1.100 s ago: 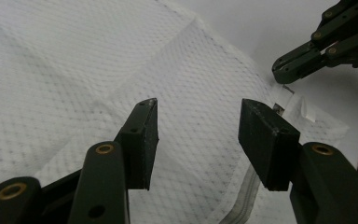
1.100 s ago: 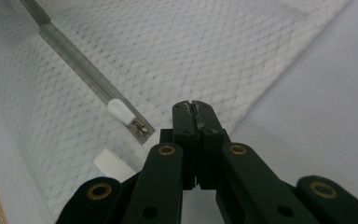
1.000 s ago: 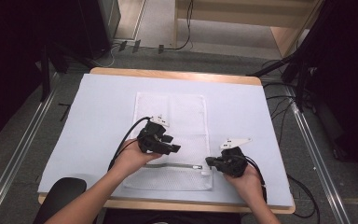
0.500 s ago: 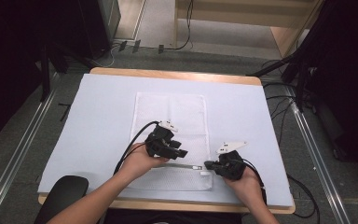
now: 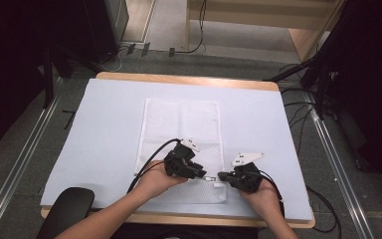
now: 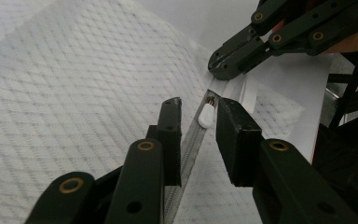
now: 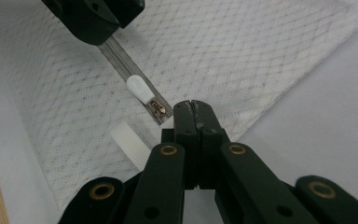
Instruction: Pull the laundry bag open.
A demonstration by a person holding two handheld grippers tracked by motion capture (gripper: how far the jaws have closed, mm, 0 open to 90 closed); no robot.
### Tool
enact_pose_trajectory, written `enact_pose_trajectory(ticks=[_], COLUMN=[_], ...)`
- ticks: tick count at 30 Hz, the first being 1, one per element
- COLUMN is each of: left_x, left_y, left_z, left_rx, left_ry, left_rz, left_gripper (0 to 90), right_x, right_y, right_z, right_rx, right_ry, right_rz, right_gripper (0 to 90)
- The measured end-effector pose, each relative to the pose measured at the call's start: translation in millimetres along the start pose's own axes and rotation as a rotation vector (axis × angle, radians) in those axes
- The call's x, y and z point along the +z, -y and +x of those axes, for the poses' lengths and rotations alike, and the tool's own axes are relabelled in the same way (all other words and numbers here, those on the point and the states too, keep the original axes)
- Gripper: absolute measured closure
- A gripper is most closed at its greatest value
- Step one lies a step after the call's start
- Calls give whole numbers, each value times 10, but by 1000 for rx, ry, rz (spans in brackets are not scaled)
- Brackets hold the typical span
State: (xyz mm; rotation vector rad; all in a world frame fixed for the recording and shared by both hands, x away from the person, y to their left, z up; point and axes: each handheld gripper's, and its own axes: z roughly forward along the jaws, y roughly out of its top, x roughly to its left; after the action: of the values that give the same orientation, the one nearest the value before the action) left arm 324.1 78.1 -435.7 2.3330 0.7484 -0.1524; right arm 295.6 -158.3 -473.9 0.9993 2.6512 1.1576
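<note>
**Zipper pull lined up, not yet gripped**

The white zipper pull [image 6: 206, 115] lies on the zipper track [image 6: 189, 151] along the near edge of a white mesh bag [image 5: 181, 129], close to the track's right end. In the left gripper view the left gripper [image 6: 198, 116] has its jaws spread to either side of the pull, level with it but not pinching it. The right gripper [image 7: 196, 109] has its jaws pressed together at the zipper's end, just beyond the pull; it looks to be pinching the fabric there to hold the bag steady, though the exact contact is hidden under the tips. A white ribbed tag [image 7: 129, 138] sits just beside that end.

Judging by this, anchoring is done and aiming is done. What remains is closing on the pull and drawing it along the track. The bag lies flat on the pale blue table cover [image 5: 104, 129], nearer the person's edge.
</note>
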Motion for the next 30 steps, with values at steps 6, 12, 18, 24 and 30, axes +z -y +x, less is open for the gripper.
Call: enact_pose_trajectory(ticks=[6, 12, 18, 24, 30], left_x=[128, 225, 297, 352, 374], left_y=[1, 21, 26, 24, 25], left_z=[-36, -12, -37, -79, -74], left_rx=[3, -23, -18, -14, -7], left_ry=[13, 32, 37, 52, 42], left_rz=[28, 36, 42, 41, 33], left_gripper=[773, 774, 775, 780, 847], right_x=[-1, -1, 0, 0, 1], right_y=[4, 2, 0, 0, -3], right_z=[-3, -3, -2, -1, 3], right_rx=[-1, -3, -2, -5, -6], right_ry=[-2, -3, -3, -1, 1], right_rz=[-3, -1, 0, 0, 1], right_gripper=[900, 900, 900, 900, 900])
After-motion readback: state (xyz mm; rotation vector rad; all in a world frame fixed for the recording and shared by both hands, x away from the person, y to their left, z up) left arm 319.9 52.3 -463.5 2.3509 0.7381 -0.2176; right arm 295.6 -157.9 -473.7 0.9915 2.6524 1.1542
